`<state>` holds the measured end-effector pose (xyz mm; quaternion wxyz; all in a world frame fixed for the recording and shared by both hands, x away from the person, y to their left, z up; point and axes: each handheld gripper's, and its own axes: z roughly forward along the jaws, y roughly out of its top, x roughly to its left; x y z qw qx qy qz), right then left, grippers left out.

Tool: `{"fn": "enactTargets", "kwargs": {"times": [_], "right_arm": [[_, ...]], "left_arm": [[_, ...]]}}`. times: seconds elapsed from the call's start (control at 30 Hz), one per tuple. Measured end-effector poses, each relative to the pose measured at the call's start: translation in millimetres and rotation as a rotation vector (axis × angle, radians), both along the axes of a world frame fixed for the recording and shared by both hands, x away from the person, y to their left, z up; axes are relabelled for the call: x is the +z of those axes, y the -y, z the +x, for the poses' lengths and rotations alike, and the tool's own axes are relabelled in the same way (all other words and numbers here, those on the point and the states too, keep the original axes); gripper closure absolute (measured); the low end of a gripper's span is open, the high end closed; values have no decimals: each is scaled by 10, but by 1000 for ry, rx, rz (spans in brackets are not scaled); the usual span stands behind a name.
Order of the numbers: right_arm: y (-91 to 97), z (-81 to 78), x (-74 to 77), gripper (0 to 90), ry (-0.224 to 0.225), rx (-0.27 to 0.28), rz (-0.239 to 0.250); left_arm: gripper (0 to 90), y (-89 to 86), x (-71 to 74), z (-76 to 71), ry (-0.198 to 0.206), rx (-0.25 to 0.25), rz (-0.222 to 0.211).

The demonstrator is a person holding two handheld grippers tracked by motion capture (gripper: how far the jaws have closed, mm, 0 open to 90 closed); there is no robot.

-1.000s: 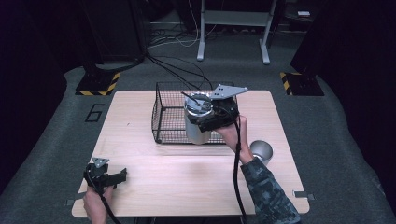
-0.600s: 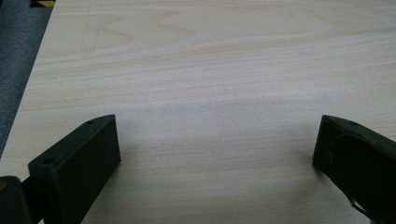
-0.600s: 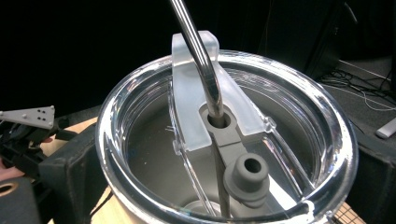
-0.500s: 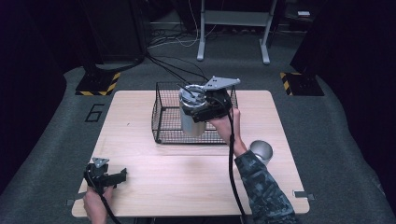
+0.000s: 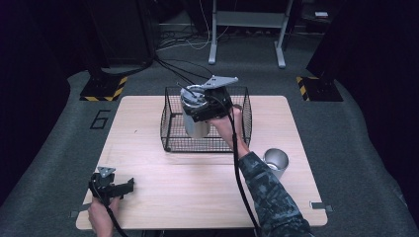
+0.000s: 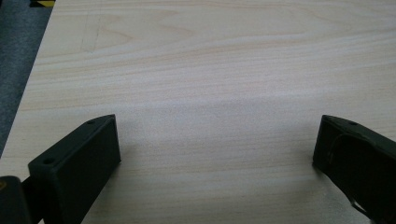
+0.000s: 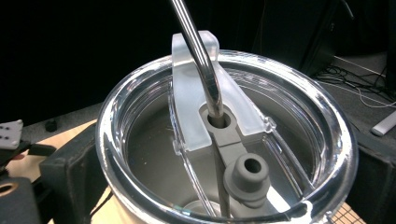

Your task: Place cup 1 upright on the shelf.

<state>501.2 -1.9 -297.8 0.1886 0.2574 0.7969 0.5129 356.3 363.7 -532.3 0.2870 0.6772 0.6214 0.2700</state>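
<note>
High view: at the centre of the frame, the right gripper [image 5: 205, 106] holds a cream tumbler [image 5: 195, 123] with a clear lid and a metal straw over the wire basket [image 5: 170, 126], which stands on the far middle of the wooden table [image 5: 197, 187]. The tumbler's body hangs inside the basket's frame, below and in front of the gripper, while the gripper's grey plate rises above the basket's rear edge. The person's right hand [image 5: 225, 126] and camouflage sleeve [image 5: 269, 192] run down to the bottom right of the frame. A steel cup [image 5: 275, 162] stands on the table at the right, just beside the sleeve. In the lower left corner, the left gripper [image 5: 129, 185] rests low over the table, well apart from the basket.

Left gripper view: the 2 black jaws stand wide apart at the lower left and lower right of the frame, with bare pale wood between them and nothing held.

Right gripper view: the tumbler's clear lid [image 7: 224, 140] spans the centre of the frame, seen from above, and its metal straw [image 7: 198, 56] climbs from the lid's hole to the top edge. The gripper's black fingers [image 7: 74, 172] press on the tumbler's sides at the lower left and lower right, clamping it between them just below the lid's rim.
</note>
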Motion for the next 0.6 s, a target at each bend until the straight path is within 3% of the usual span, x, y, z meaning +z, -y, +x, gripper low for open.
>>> {"fn": "enactTargets", "kwargs": {"times": [0.2,0.6], "right_arm": [[-103,84,-48,33,2,-15,-18],[-182,314,-216,33,-34,-52,0]], "left_arm": [[4,-5,3,-2,-5,-6,5],[4,3,3,-6,-7,0,-3]]}}
